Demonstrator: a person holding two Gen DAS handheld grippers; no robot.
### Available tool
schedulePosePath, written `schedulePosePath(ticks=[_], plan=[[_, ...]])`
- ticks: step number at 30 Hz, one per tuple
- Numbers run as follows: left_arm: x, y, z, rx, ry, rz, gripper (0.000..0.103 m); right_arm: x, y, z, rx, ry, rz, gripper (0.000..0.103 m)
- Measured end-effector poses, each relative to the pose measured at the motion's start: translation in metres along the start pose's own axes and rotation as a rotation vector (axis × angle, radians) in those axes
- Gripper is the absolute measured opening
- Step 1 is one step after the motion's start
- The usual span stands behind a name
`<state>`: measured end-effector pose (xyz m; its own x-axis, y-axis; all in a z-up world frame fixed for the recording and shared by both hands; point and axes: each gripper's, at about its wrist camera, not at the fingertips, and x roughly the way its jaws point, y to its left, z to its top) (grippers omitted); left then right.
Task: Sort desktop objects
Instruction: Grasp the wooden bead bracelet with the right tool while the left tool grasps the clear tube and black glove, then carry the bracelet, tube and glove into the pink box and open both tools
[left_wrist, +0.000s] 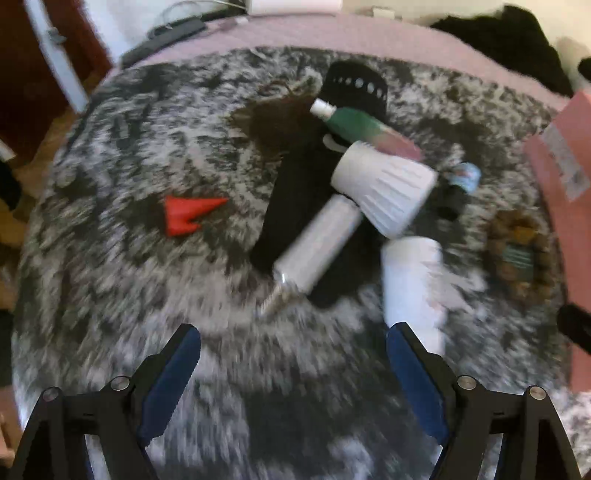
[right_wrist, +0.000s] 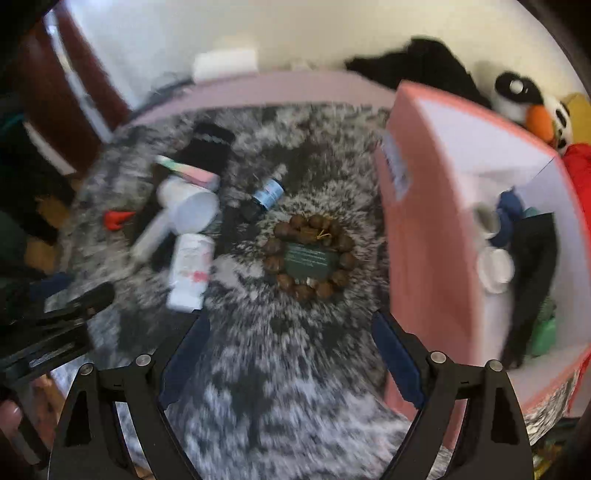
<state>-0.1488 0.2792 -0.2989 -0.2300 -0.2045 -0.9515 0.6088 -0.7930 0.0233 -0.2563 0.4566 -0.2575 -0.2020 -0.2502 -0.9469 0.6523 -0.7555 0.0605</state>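
Fur in mottled grey and white (left_wrist: 110, 295) fills the left wrist view, and the left gripper (left_wrist: 293, 341) hangs over it with jaws spread wide and nothing between them. Ahead lies a heap: a white ribbed cup (left_wrist: 384, 188) on its side, a silver tube (left_wrist: 317, 243), a green and pink tube (left_wrist: 365, 129), a white bottle (left_wrist: 412, 280), all over black cloth (left_wrist: 295, 192). A red pointed piece (left_wrist: 188, 214) lies apart to the left.

From the right wrist view, the right gripper (right_wrist: 290, 330) is likewise wide open and empty, just short of a wooden bead bracelet (right_wrist: 310, 258) around a dark green card (right_wrist: 312, 262) whose print is too blurred to read. A small blue-labelled dropper bottle (right_wrist: 267, 195) lies beyond it. The pink box (right_wrist: 417, 258) at right holds a white lid (right_wrist: 495, 269) and dark items; its side label is unreadable
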Motion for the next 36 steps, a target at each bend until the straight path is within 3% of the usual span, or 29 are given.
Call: schedulePosePath(ticks=[7,11,12,13,14,17,26,36], plan=[[0.057,-0.01,0.027,0.066,0.025,-0.055,0.087,0.084,-0.003,0.02,0.065,0.075,-0.132,0.092],[0.066,-0.016,0.042,0.078,0.005,-0.057,0.086,0.106,-0.009,0.022,0.111,0.1,-0.111,0.092],[0.066,-0.016,0.044,0.077,0.001,-0.071,0.069,0.108,-0.011,0.022,0.122,0.096,-0.097,0.09],[0.066,-0.017,0.046,0.079,-0.003,-0.093,0.05,0.109,-0.013,0.022,0.134,0.092,-0.083,0.081],[0.063,-0.02,0.048,0.085,-0.002,-0.109,0.035,0.106,-0.011,0.022,0.119,0.084,-0.078,0.065],[0.05,-0.028,0.043,0.108,-0.006,-0.12,0.033,0.096,-0.008,0.02,0.08,0.069,-0.057,0.046],[-0.016,-0.017,0.002,0.037,-0.02,-0.138,0.033,0.045,-0.003,-0.012,0.074,0.094,0.029,0.046],[-0.124,-0.011,-0.048,-0.085,-0.064,-0.159,0.032,-0.047,0.004,-0.066,0.062,0.086,0.108,0.045]])
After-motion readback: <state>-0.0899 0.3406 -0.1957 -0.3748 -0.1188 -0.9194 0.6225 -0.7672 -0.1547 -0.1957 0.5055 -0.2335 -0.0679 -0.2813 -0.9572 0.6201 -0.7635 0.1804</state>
